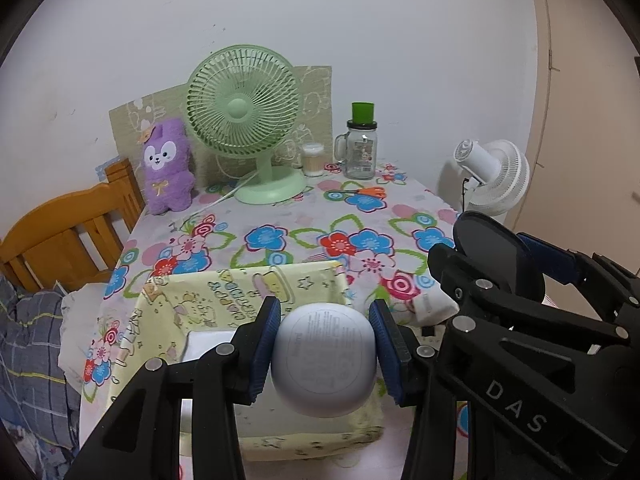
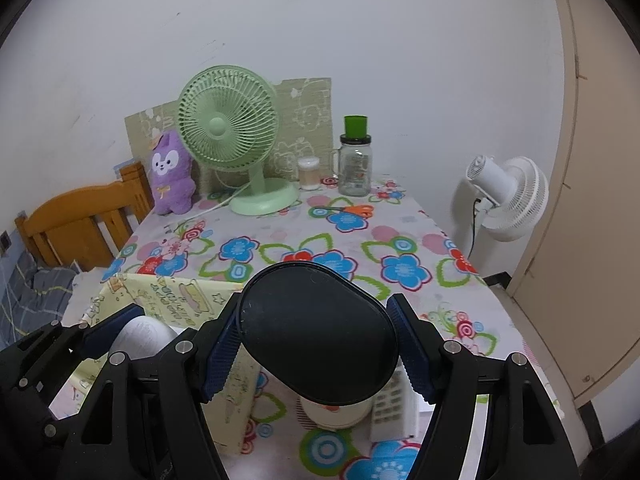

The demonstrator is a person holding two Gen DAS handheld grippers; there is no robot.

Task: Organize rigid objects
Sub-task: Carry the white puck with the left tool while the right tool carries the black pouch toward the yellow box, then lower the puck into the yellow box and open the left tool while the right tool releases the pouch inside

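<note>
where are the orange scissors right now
In both wrist views the orange-handled scissors lie flat on the floral tablecloth at the far side, just before the glass jar, right of the green fan.

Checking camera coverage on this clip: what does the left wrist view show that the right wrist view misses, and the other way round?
Only the left wrist view shows the white rounded case's flat printed face and the inside of the yellow fabric box. Only the right wrist view shows a white remote and a round cream item beneath the black oval case. Both show the green fan, purple plush, glass jar and orange scissors.
</note>
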